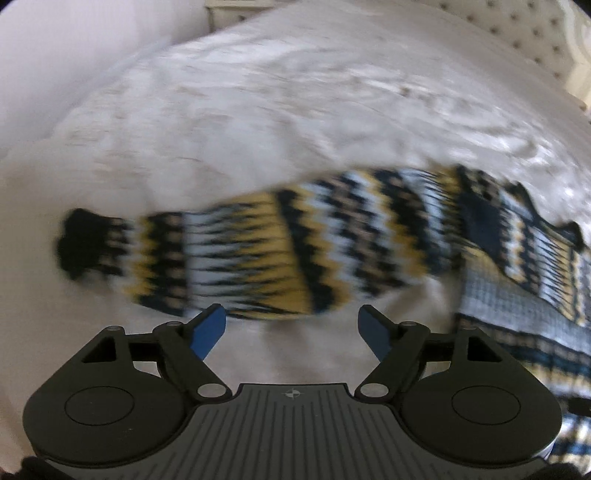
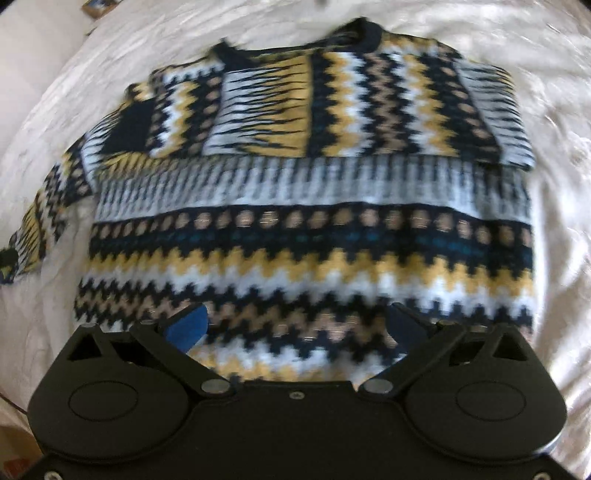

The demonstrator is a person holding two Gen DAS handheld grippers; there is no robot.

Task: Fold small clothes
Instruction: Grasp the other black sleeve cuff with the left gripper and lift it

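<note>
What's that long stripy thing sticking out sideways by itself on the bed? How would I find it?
Start at the white bedspread covering the bed, then find the patterned knitted sweater lying on it. From the sweater's body one sleeve stretches out alone across bare bedspread. Its solid dark cuff marks its end, unlike the zigzag-banded body.

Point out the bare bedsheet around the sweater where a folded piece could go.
Bare bedsheet lies beyond the outstretched sleeve, toward the headboard. A narrower strip borders the sweater body on its right. The sweater fills the middle.

White bedspread [image 1: 295, 110] wrinkled; tufted headboard [image 1: 517, 33] behind.
</note>
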